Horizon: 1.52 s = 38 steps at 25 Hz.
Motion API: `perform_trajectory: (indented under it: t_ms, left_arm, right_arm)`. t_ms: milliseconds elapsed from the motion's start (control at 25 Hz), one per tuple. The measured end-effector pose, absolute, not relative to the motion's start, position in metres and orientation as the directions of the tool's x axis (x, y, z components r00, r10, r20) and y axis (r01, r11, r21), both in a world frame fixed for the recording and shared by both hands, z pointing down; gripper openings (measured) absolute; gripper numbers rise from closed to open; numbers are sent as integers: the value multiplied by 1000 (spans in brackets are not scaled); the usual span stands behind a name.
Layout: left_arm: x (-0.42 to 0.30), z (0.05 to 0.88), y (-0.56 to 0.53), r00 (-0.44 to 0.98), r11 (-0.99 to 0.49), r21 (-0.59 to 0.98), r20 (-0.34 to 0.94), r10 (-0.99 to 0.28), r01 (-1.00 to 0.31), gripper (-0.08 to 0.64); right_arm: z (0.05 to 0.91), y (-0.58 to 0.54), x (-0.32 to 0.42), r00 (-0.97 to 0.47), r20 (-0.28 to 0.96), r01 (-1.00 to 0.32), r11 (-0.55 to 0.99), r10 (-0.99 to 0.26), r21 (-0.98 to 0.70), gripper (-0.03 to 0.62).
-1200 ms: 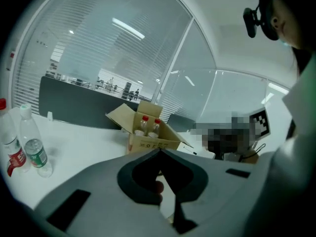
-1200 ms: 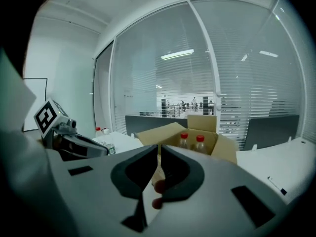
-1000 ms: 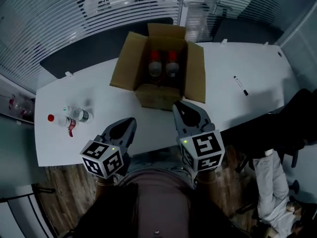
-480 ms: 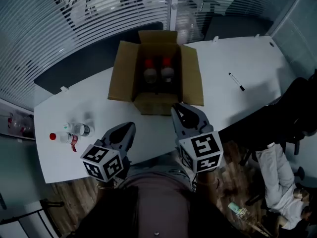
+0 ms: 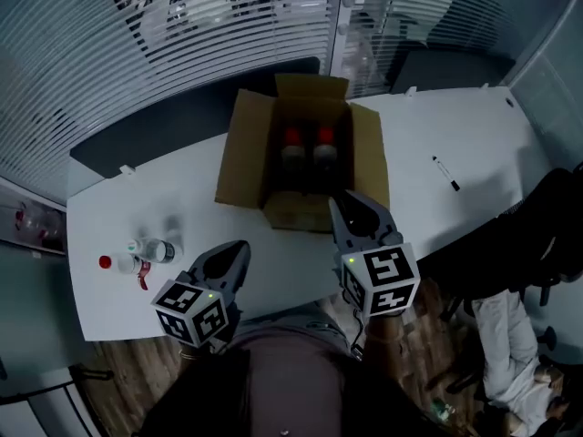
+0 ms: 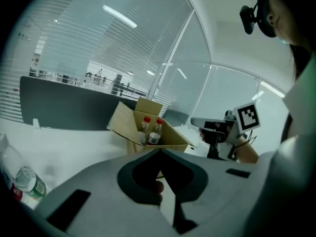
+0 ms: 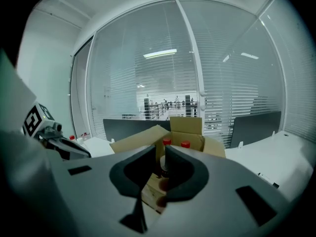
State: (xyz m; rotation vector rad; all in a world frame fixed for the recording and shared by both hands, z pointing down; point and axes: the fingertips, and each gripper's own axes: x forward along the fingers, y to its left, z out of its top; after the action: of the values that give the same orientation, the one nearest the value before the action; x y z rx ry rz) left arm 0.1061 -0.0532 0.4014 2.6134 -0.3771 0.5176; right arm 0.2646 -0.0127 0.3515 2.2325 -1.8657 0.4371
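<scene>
An open cardboard box stands on the white table with two red-capped bottles upright inside. Both grippers hover at the near table edge, short of the box. My left gripper is shut and empty, its jaws meeting at the tips. My right gripper is nearest the box's front wall. Its jaws stand almost together with nothing between them, and the box shows through the thin slit. The box sits ahead and slightly right in the left gripper view.
Two loose water bottles lie at the table's left, one low at the left edge in the left gripper view. A black marker lies to the right. An office chair stands right of the table. Glass walls with blinds are behind.
The left gripper view has swung rightwards: the loose bottles slid to its left edge and the right gripper came into sight. Both grippers stay low at the table edge, still empty.
</scene>
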Motion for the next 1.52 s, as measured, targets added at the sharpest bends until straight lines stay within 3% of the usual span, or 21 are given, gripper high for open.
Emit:
perform_trajectory:
  t_ms: [760,1520]
  left_arm:
    - [54,411,-111,818,-756,379,459,-347,-534,6]
    - [63,430,-133,794,-733,393,513,-325,-555,6]
  right_arm:
    - [363,-105,321,203,386,-973,-229,-900,-21,130]
    - [415,-147,367,255,535,-950,-311,-805,-15,190]
